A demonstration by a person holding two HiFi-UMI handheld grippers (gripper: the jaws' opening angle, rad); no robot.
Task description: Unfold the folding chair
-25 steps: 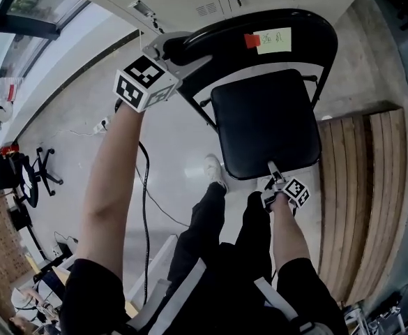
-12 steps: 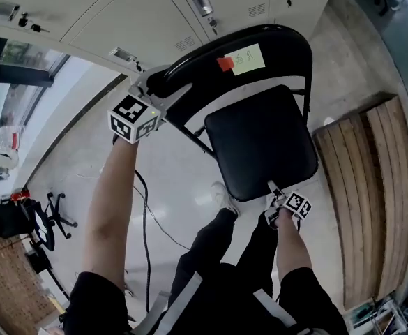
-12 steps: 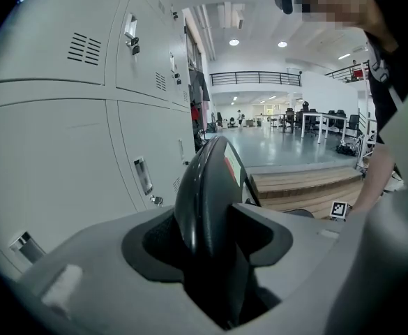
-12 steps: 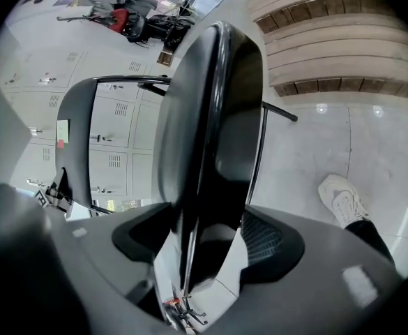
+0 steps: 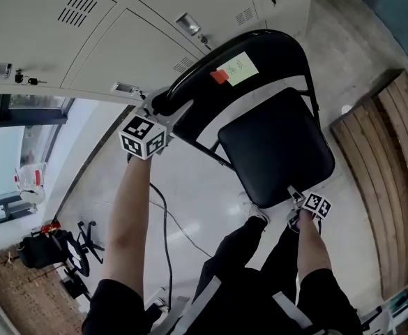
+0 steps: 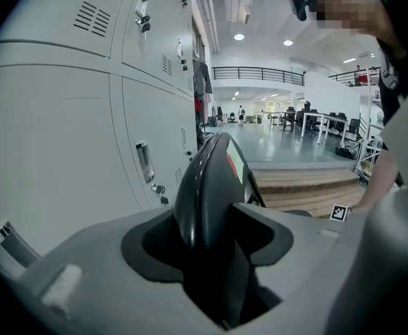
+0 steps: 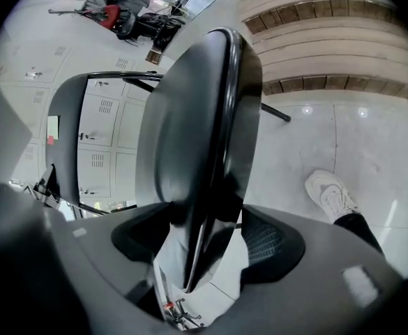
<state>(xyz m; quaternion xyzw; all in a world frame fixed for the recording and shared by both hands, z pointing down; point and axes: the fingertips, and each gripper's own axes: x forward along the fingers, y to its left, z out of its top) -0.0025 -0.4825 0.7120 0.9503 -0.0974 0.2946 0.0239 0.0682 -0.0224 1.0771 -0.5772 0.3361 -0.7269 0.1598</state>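
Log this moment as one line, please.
folding chair unfolded | left gripper jaws just opening, backrest between | right gripper jaws just opening, seat between

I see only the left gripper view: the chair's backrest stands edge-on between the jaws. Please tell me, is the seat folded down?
Observer: Yes. The head view shows the seat folded out, its whole top face up, in front of the backrest.
Operator: Where is the other hand-held gripper?
Observer: The right hand-held gripper has the seat's front edge between its jaws. They have just been opening, and floor shows beside the edge.
Operator: Anything near it?
Observer: A white shoe stands on the floor beside the seat.
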